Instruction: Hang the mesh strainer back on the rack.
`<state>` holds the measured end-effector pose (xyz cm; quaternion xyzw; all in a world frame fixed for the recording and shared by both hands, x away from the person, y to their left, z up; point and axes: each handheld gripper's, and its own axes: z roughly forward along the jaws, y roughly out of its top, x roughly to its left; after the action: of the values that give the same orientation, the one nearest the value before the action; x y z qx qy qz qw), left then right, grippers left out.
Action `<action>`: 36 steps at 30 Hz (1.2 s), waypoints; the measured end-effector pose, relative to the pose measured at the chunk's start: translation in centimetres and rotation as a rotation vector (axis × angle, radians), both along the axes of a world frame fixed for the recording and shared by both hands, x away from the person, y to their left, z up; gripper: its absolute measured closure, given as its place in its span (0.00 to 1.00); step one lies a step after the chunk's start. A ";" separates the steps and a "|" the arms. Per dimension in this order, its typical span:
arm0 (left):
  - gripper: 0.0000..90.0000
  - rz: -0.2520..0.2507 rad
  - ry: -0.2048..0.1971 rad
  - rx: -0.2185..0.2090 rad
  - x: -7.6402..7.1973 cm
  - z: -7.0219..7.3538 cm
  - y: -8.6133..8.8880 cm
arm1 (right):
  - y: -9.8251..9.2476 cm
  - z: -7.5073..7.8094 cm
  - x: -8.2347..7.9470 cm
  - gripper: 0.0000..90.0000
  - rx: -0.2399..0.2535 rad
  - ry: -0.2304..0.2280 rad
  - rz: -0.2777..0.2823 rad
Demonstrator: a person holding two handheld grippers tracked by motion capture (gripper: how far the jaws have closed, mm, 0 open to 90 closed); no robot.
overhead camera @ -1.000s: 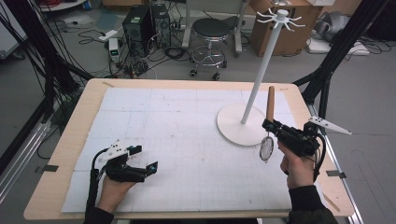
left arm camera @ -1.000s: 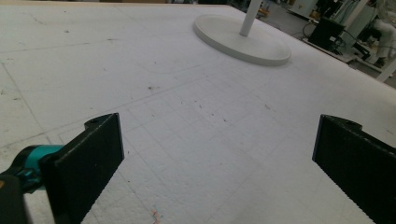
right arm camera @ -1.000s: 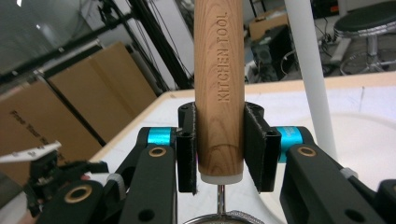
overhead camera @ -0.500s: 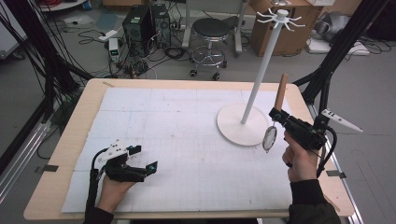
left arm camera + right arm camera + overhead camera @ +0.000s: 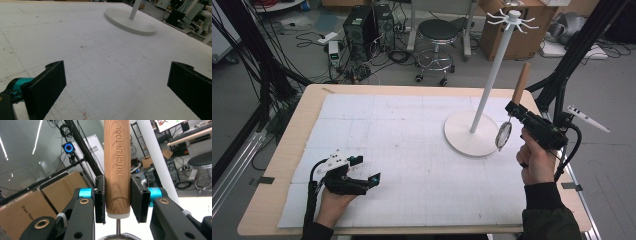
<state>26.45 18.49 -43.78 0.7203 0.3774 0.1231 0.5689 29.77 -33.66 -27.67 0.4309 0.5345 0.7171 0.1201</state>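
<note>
Your right gripper was clamped on a kitchen tool, its 2 black pads pressed flat against either side of the wooden handle just above the pale lower end. In the right gripper view the handle rose straight up between the jaws, with the words KITCHEN TOOL burned along its length, and a thin metal stem ran down from its base toward a round metal rim at the bottom edge. From the high view, you held that gripper in the air over the right part of the table, the handle pointing up and slightly away, the small round metal head dangling below it. The head hung just beside the white stand, over the right edge of its round base; I could not tell whether it touched the base. The stand's pole rose to a ring of hooks at the top, well above the handle.

Your left gripper rested low on the white gridded mat near the table's front left corner, well apart from the stand. In the left gripper view its 2 jaws stood wide apart with nothing between them, bare mat ahead and the stand's base farther off.
</note>
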 end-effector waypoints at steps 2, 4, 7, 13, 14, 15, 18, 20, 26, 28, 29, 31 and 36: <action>0.03 0.001 0.002 0.000 0.0 0.0 0.0 | 0.0 0.4 0.2 0.76 0.002 -0.016 -0.001; 0.03 0.001 0.002 0.000 0.0 0.0 0.0 | 0.1 0.9 0.4 0.76 0.009 -0.027 0.000; 0.03 0.001 0.004 -0.003 0.0 0.0 0.1 | 0.1 1.6 0.7 0.76 0.005 -0.046 -0.003; 0.03 -0.003 0.008 -0.010 0.1 -0.1 0.0 | 0.4 2.8 1.3 0.76 0.005 -0.060 -0.012; 0.03 -0.004 0.009 -0.012 0.1 -0.1 0.0 | 0.5 3.0 1.4 0.76 0.006 -0.064 -0.016; 0.03 -0.005 0.009 -0.014 0.1 -0.1 0.1 | 0.6 3.1 1.4 0.76 0.005 -0.067 -0.017; 0.03 -0.003 0.007 -0.013 0.1 0.0 0.1 | 0.8 3.7 1.6 0.76 0.000 -0.075 -0.019; 0.03 -0.003 0.008 -0.017 0.1 0.0 0.1 | 0.9 4.0 1.6 0.76 0.000 -0.077 -0.020; 0.03 -0.004 0.007 -0.017 0.1 0.0 0.1 | 1.1 4.5 1.9 0.76 -0.001 -0.080 -0.030; 0.03 -0.003 0.008 -0.019 0.1 0.0 0.1 | 1.1 4.6 2.1 0.76 -0.007 -0.083 -0.033; 0.03 -0.003 0.009 -0.019 0.1 0.0 0.2 | 1.2 4.7 2.1 0.76 -0.016 -0.081 -0.038; 0.03 -0.003 0.010 -0.022 0.1 0.0 0.2 | 1.4 4.9 2.3 0.76 -0.026 -0.072 -0.046; 0.03 -0.002 0.009 -0.022 0.2 0.0 0.3 | 1.7 5.3 2.8 0.76 -0.033 -0.066 -0.055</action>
<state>26.62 18.78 -43.81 0.7148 0.3806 0.1151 0.5753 32.55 -32.01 -22.38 0.4196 0.5298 0.7185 0.1645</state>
